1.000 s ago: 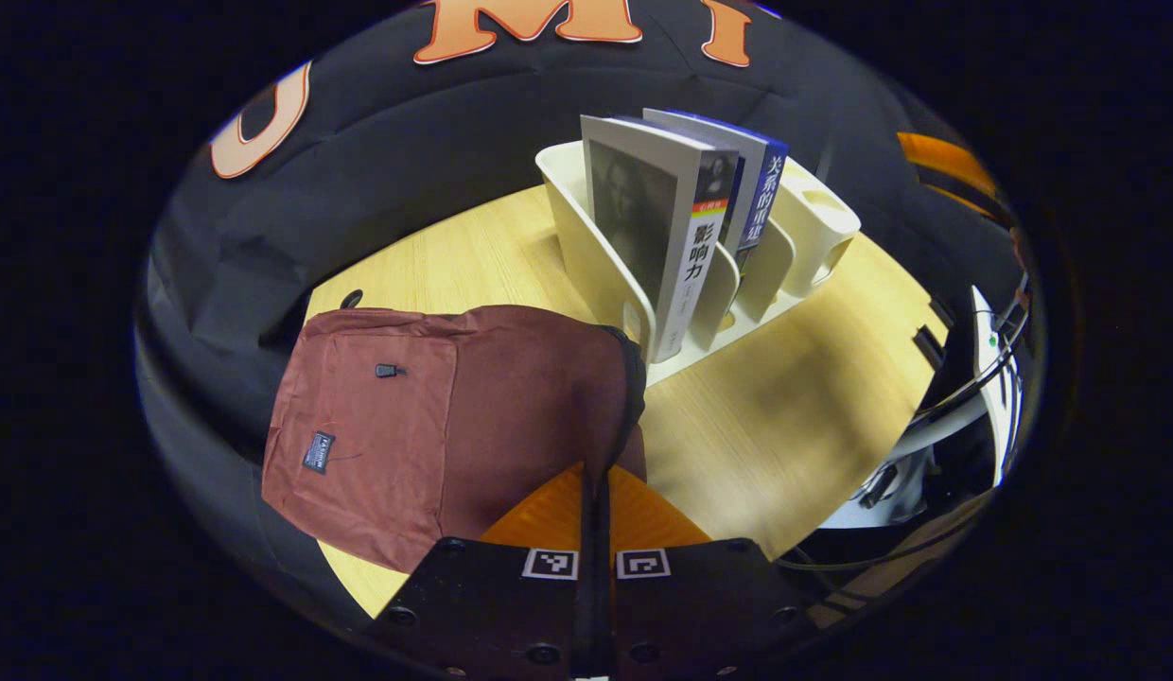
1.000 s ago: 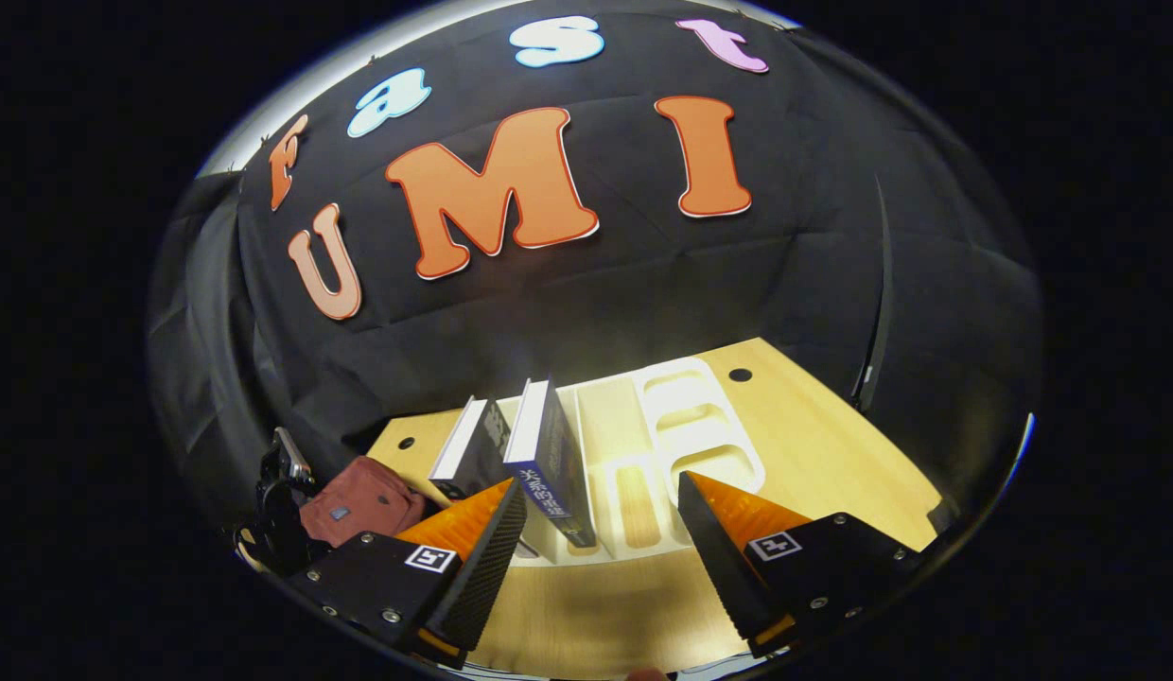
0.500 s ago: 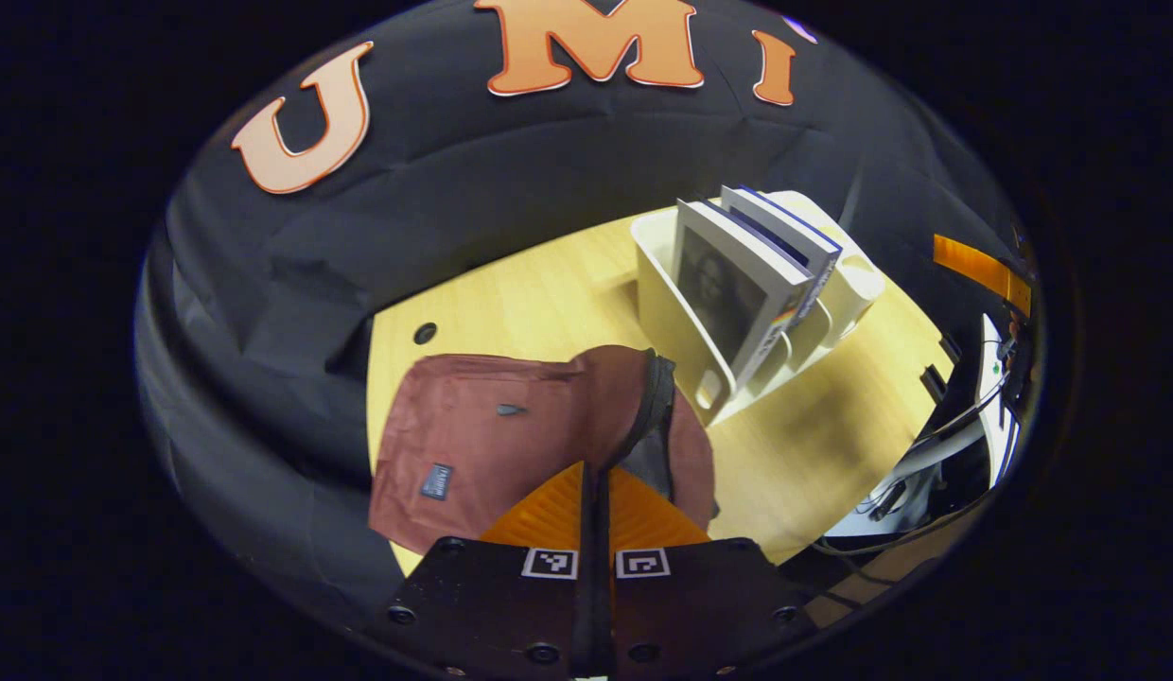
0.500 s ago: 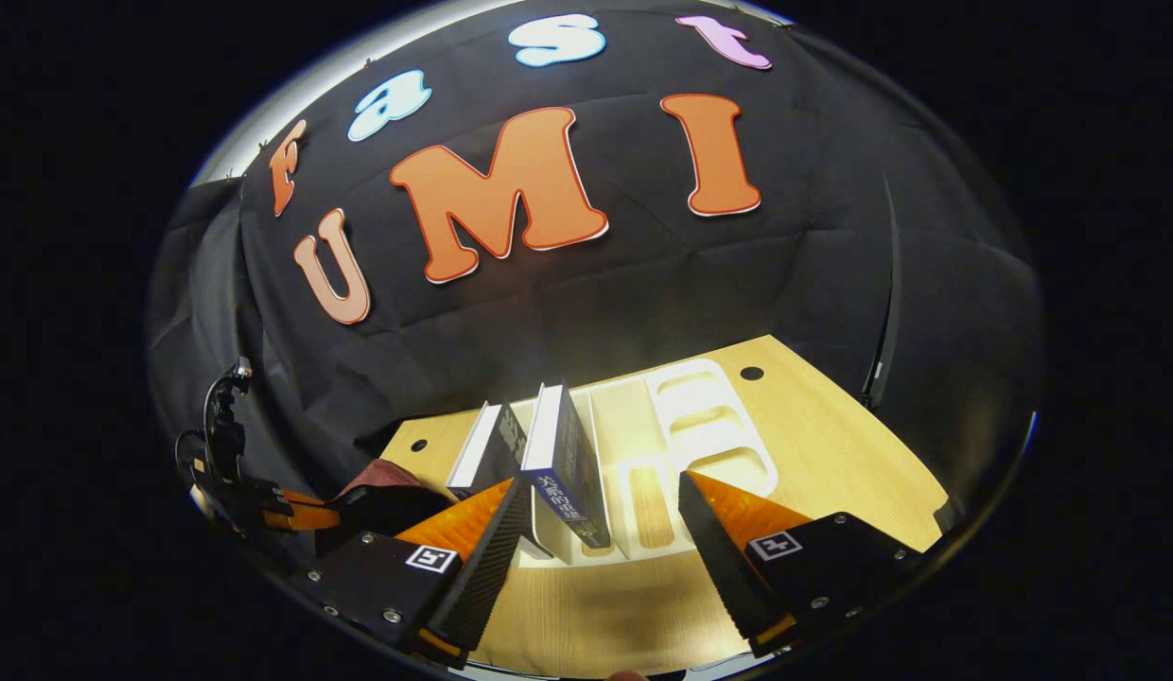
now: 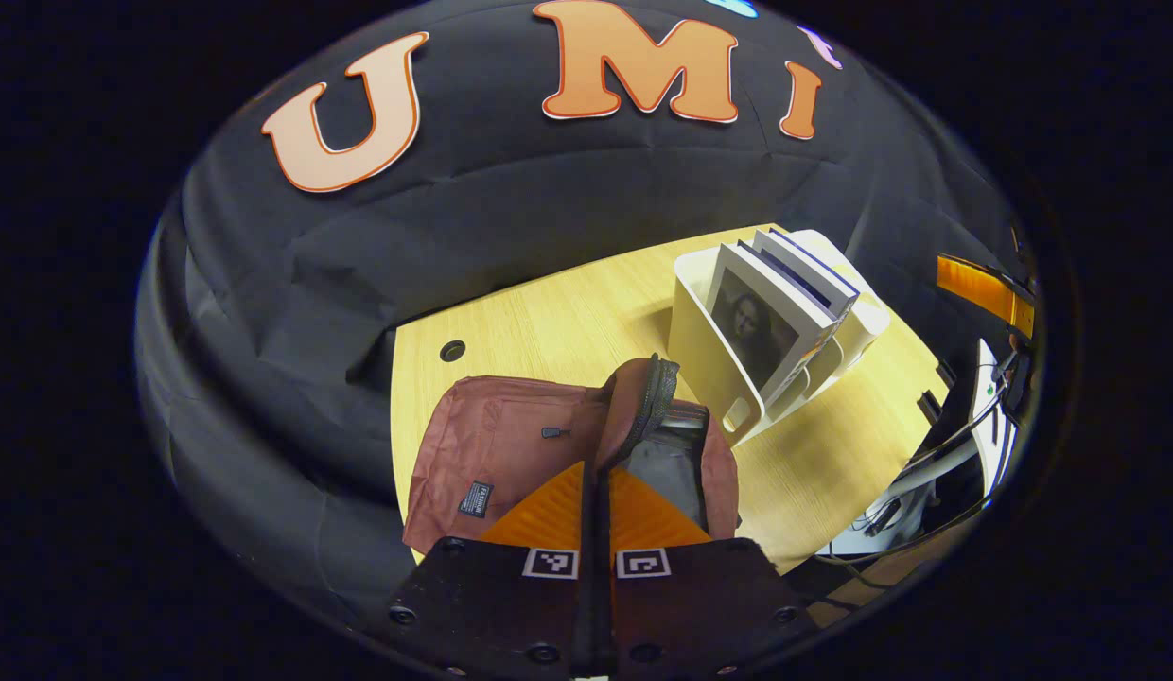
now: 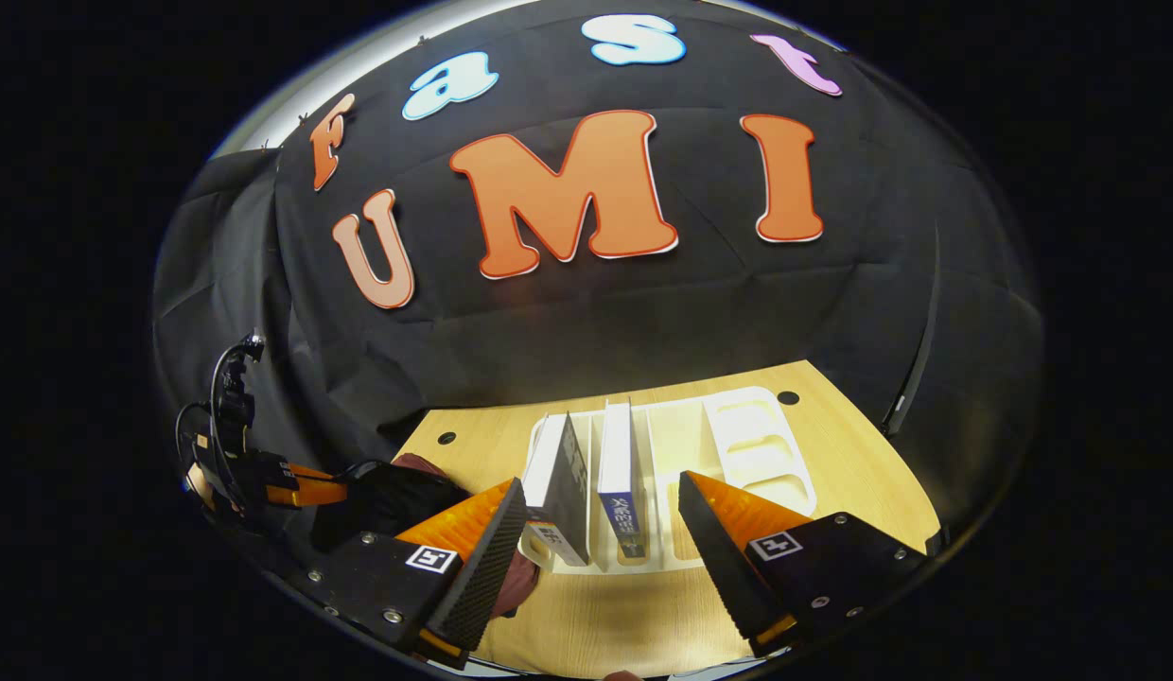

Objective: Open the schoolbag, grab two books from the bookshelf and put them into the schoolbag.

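Table (image 5: pixel 549 312), pale wood, carries everything; schoolbag (image 5: pixel 501 445), reddish-brown, lies on its left part, main opening gaping, dark lining visible; bookshelf (image 6: pixel 728 454), a white slotted rack, stands just right of the bag; two books upright in its left slots: portrait-cover book (image 5: pixel 761 326) nearest the bag, blue-spined book (image 6: pixel 620 473) one slot over; left gripper (image 5: pixel 596 482) above the bag, fingers pressed together on the zipper edge of the raised flap; right gripper (image 6: pixel 601 530) spread wide, nothing between its fingers, facing the rack from the table's near side.
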The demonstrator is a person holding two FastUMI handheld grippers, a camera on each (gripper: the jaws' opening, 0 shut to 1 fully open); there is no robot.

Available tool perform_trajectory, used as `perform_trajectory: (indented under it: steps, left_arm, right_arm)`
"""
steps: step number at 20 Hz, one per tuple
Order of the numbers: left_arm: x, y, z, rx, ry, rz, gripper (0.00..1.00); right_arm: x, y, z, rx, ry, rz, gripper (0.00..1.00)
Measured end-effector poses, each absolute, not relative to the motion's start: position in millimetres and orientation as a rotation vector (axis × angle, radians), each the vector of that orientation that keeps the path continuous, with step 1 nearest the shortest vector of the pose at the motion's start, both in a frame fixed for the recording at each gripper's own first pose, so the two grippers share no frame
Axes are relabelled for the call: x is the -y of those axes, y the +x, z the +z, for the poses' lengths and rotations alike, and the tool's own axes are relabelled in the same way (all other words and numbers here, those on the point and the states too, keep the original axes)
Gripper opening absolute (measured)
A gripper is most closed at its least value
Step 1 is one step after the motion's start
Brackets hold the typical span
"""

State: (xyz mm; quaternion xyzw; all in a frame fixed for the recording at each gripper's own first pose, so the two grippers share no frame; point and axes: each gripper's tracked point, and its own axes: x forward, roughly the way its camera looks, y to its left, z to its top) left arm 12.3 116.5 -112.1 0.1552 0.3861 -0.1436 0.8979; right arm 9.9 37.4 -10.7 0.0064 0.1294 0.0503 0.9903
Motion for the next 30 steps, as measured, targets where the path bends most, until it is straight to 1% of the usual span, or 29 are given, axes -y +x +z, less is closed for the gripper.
perform_trajectory:
  steps: [3,5,7,10,12,15,18,19,22,26,30]
  left_arm:
    - [-116,10,-119,-0.801,0.293,-0.337,0.01]
    - [-118,10,-122,-0.796,0.297,-0.354,0.01]
    - [-119,11,-120,-0.788,0.306,-0.375,0.01]
    - [-123,12,-118,-0.777,0.313,-0.397,0.01]
    - [-125,13,-119,-0.776,0.308,-0.411,0.01]
    - [-129,11,-121,-0.777,0.307,-0.430,0.01]
    - [-134,12,-122,-0.769,0.310,-0.434,0.01]
    - [-135,11,-123,-0.770,0.307,-0.435,0.01]
    - [-136,11,-129,-0.775,0.303,-0.444,0.01]
    - [-139,12,-135,-0.791,0.298,-0.444,0.01]
    - [-143,18,-139,-0.801,0.291,-0.432,0.01]
  right_arm:
    - [-60,14,20,-0.229,-0.048,0.104,0.96]
    - [-69,23,42,-0.218,-0.113,0.066,0.96]
    - [-91,35,63,-0.217,-0.165,0.069,0.96]
    - [-127,57,73,-0.282,-0.220,0.104,0.96]
    - [-141,76,70,-0.346,-0.258,0.106,0.96]
    - [-147,106,39,-0.504,-0.277,0.098,0.96]
    - [-152,122,-13,-0.713,-0.296,0.108,0.97]
    - [-148,124,-26,-0.769,-0.293,0.098,0.98]
    - [-137,143,-65,-0.915,-0.243,0.053,0.98]
    - [-126,160,-99,-1.029,-0.227,0.007,0.98]
    - [-118,160,-141,-1.147,-0.149,-0.028,0.98]
